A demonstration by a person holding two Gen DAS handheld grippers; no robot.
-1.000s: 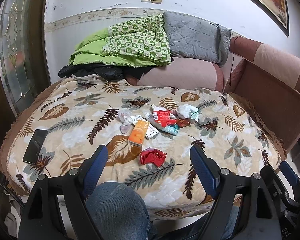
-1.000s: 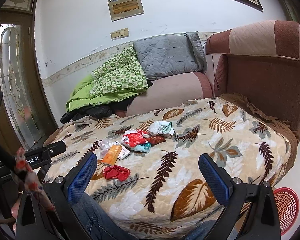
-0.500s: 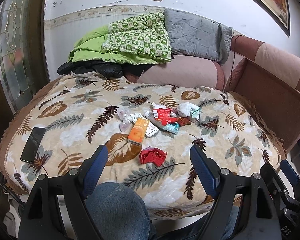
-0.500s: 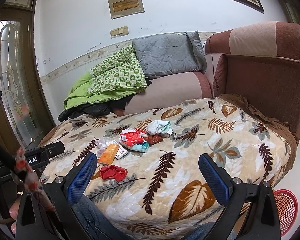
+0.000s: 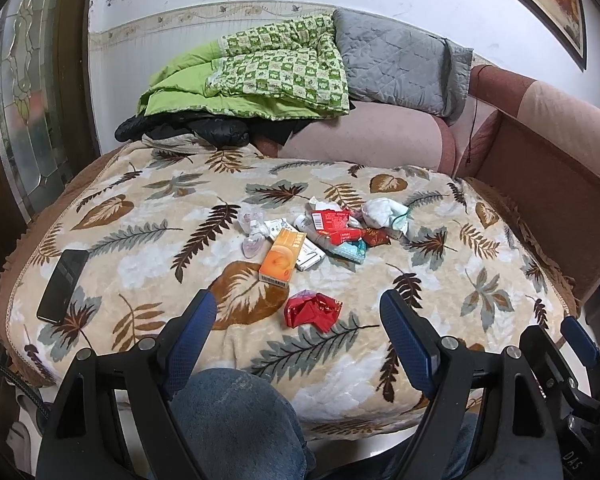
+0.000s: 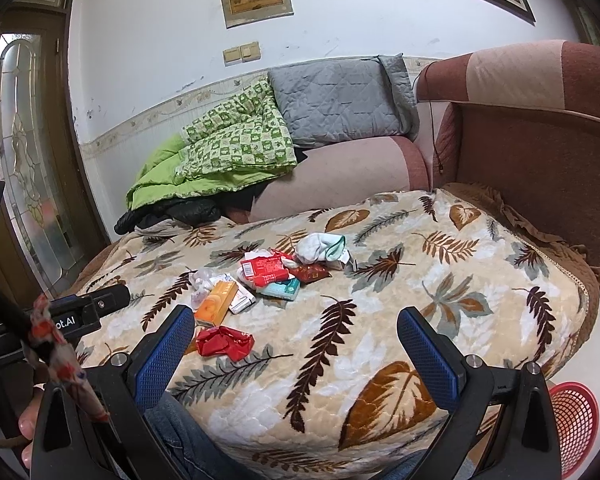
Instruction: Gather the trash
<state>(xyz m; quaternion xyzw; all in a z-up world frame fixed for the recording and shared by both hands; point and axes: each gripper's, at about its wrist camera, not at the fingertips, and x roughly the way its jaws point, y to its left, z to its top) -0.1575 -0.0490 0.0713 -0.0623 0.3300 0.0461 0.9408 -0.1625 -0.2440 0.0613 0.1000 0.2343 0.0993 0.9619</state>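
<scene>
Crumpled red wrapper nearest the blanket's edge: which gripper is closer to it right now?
Left. The crumpled red wrapper lies just ahead between the left gripper fingers; from the right gripper it sits off beside its left finger.

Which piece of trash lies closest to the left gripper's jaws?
The crumpled red wrapper, alone on the blanket, nearer than the orange box and the pile behind it.

Beige leaf-patterned blanket (image 5: 148,240), red crumpled wrapper (image 5: 312,310), orange box (image 5: 282,256), green checked quilt (image 5: 276,72)

Glossy red foil wrapper (image 5: 312,313), plush quilted blanket (image 5: 148,240)
</scene>
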